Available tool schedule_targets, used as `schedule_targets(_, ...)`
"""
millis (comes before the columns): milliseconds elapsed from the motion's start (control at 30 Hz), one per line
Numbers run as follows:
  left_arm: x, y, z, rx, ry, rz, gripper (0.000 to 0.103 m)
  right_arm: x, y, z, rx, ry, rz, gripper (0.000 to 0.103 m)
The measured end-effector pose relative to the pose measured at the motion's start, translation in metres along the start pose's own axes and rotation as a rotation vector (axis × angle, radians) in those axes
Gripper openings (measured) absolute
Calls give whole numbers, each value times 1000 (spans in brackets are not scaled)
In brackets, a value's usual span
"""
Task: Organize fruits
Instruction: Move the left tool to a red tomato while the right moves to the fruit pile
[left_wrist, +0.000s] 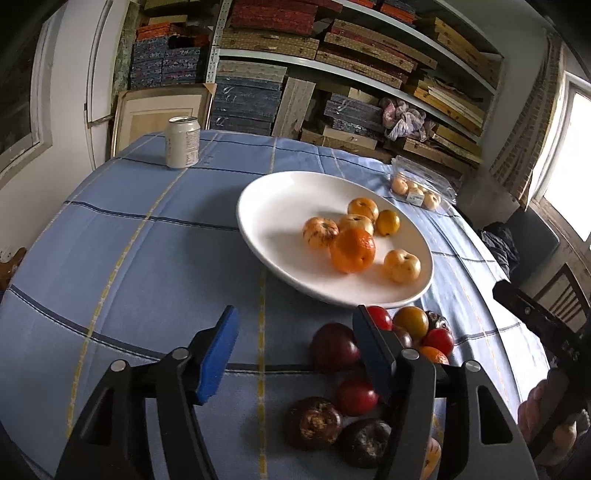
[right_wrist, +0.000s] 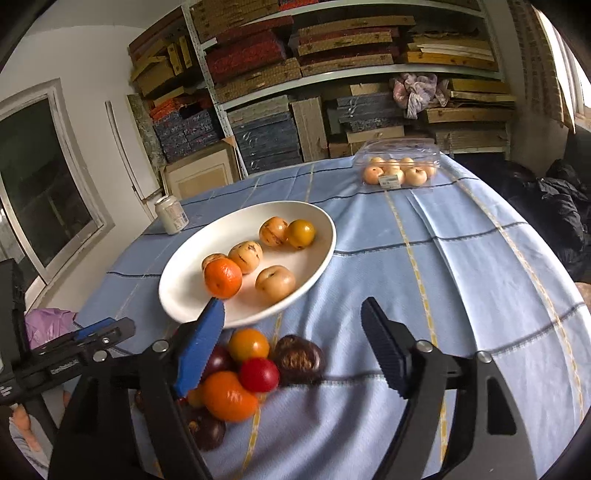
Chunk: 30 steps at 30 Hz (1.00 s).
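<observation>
A white plate (left_wrist: 266, 206) (right_wrist: 181, 284) on the blue tablecloth holds an orange mandarin (left_wrist: 352, 249) (right_wrist: 222, 277) and several pale yellow fruits (left_wrist: 402, 266) (right_wrist: 275, 282). In front of the plate lies a pile of loose fruit (left_wrist: 356, 397) (right_wrist: 258, 374): red, yellow-orange and dark brown ones. My left gripper (left_wrist: 295, 350) hovers open left of the pile, its right finger over a dark red fruit (left_wrist: 332, 347). My right gripper (right_wrist: 291, 352) is open above the pile's right side, its pads touching nothing. In the right wrist view the left gripper (right_wrist: 109, 330) shows at the left edge.
A drinks can (left_wrist: 182, 142) (right_wrist: 171, 214) stands at the table's far left. A clear plastic box of pale fruit (left_wrist: 417, 192) (right_wrist: 397, 170) sits at the far right. Shelves of stacked boxes fill the back wall. A chair (left_wrist: 565, 295) and dark clothing (right_wrist: 561, 210) are to the right.
</observation>
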<state>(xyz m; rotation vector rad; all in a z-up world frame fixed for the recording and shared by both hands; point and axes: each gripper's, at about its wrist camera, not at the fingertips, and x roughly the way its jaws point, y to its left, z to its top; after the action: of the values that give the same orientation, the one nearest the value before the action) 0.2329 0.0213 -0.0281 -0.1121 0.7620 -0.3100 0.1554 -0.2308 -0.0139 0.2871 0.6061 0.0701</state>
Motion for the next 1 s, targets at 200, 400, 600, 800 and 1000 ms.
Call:
schedule_targets(200,2,-32,-5,119,-37,85,64,-3,-3,-3,6,-5,-31,81)
schedule_targets(400,18,-49,-10,179,3,78,65,-5,-11,1,55,-3,-33,84)
schedule_targets(600,31,-62,-12,217,33,73,65,-5,-17,2,100,13,-20,85)
schedule_targets(800,43,-66,-10,227,54,81,65,-3,-21,2,125,31,-6,86)
schedule_targets(1000,50,-69,-7,220,65,62,64,-2,-21,2,128,38,-2,86)
